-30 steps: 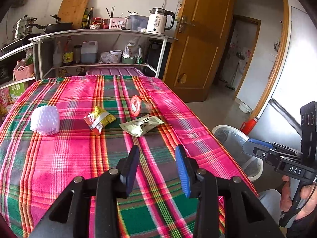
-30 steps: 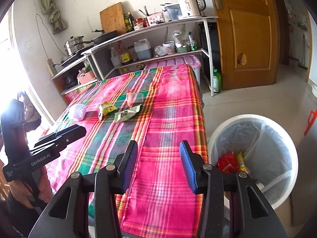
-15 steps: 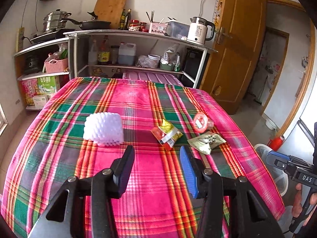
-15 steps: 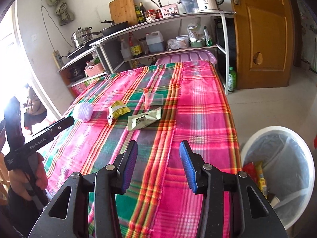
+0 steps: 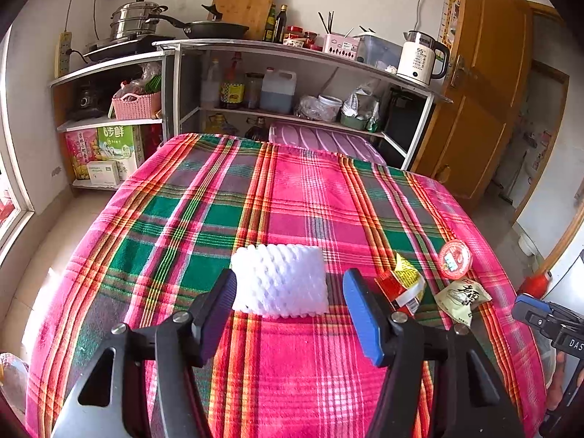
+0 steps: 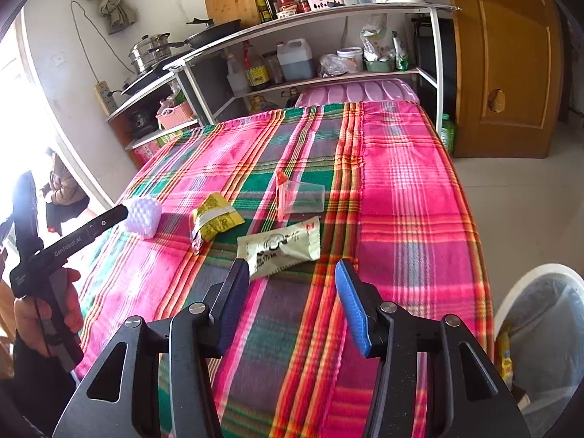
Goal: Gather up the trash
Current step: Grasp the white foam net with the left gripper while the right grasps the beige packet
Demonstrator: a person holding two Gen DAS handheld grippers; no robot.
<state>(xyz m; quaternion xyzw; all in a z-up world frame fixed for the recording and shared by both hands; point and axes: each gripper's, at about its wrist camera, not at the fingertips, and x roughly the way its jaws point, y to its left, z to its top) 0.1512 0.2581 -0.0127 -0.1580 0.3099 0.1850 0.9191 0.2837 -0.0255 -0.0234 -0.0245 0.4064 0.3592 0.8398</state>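
Nearest the lens, at the bottom of the left wrist frame, the left gripper (image 5: 290, 301) is seen with its fingers spread wide and nothing between them. Just beyond their tips, at frame centre, the white foam fruit net (image 5: 280, 280) is found lying on the plaid tablecloth (image 5: 299, 189), its long axis set crosswise to the fingers, so that both short ends are faced by the pads; a straight advance is judged to be all the grasp requires. Further right, the yellow-and-red snack wrapper (image 5: 401, 284), pale green packet (image 5: 461, 298) and toppled clear plastic cup (image 5: 455, 259) are lined up. In the right wrist frame, the right gripper (image 6: 292, 294), likewise spread and empty, is held short of the pale packet, with the lined trash bin (image 6: 544, 332) at lower right.
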